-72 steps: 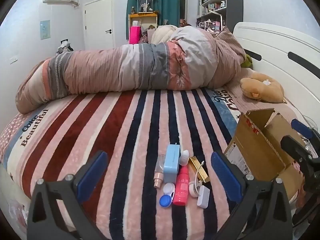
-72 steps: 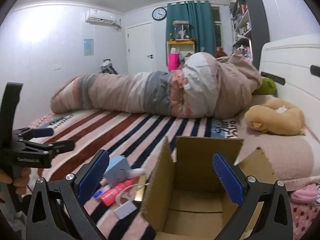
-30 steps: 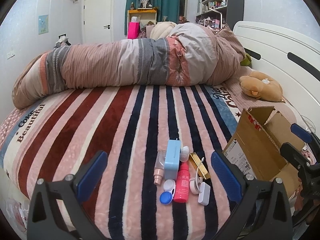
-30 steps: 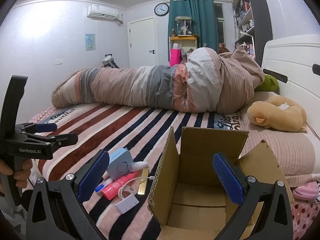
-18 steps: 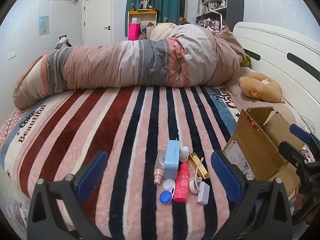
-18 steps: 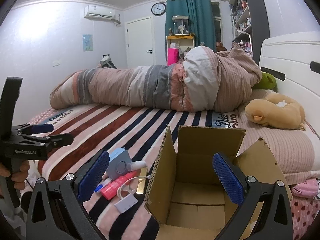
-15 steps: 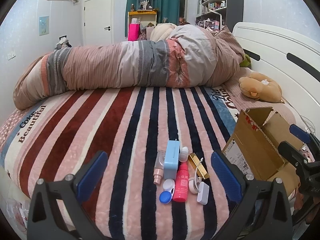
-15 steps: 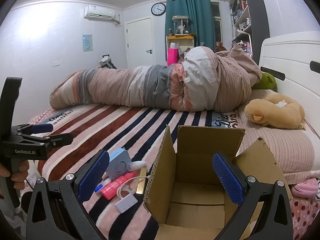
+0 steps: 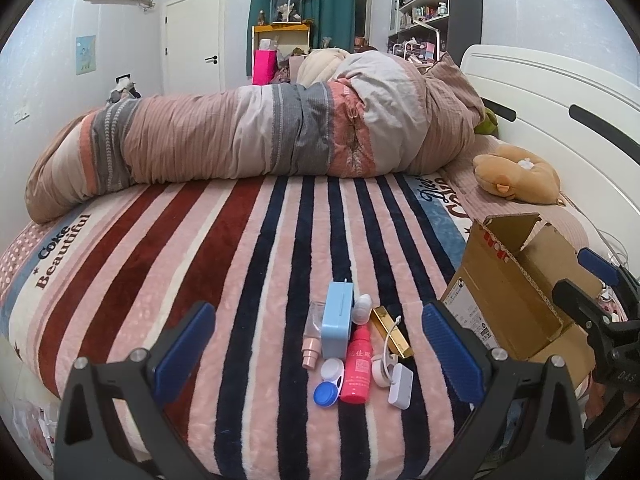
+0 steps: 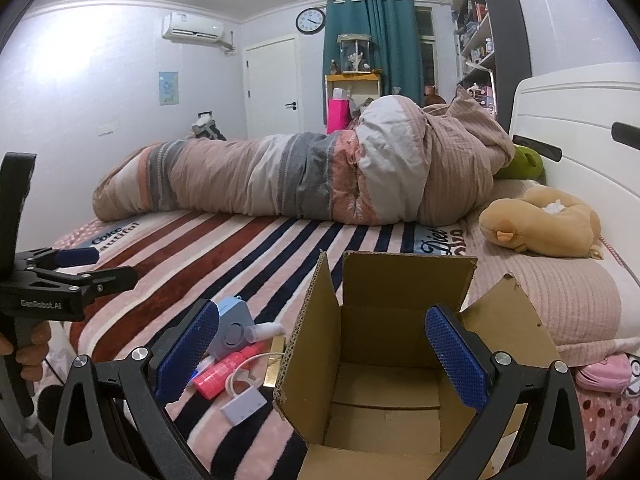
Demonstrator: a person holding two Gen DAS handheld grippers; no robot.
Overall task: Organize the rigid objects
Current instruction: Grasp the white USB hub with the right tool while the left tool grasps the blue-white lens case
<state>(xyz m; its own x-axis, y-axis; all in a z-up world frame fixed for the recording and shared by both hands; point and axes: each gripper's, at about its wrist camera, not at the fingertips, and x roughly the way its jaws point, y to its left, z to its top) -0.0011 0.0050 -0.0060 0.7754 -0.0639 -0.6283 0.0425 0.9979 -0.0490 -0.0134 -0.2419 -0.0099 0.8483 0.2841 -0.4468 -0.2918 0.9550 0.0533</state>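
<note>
A cluster of small items lies on the striped blanket [image 9: 224, 256] near the bed's front edge: a light blue box [image 9: 337, 319], a red bottle [image 9: 357, 366], a clear pink-capped bottle [image 9: 311, 336], a gold bar [image 9: 391, 332], a white adapter with cable [image 9: 400, 385], a blue-and-white lens case [image 9: 329, 382]. An open, empty cardboard box [image 10: 384, 364] stands to their right. My left gripper [image 9: 316, 356] is open, just in front of the cluster. My right gripper [image 10: 320, 350] is open, over the box's opening.
A rolled striped duvet [image 9: 256, 132] lies across the far side of the bed. A tan plush toy [image 9: 516, 176] rests by the white headboard [image 9: 560, 96]. The left gripper also shows at the left of the right wrist view [image 10: 60, 284].
Both views have shifted only slightly. The objects and the box have not moved, and both grippers stay open.
</note>
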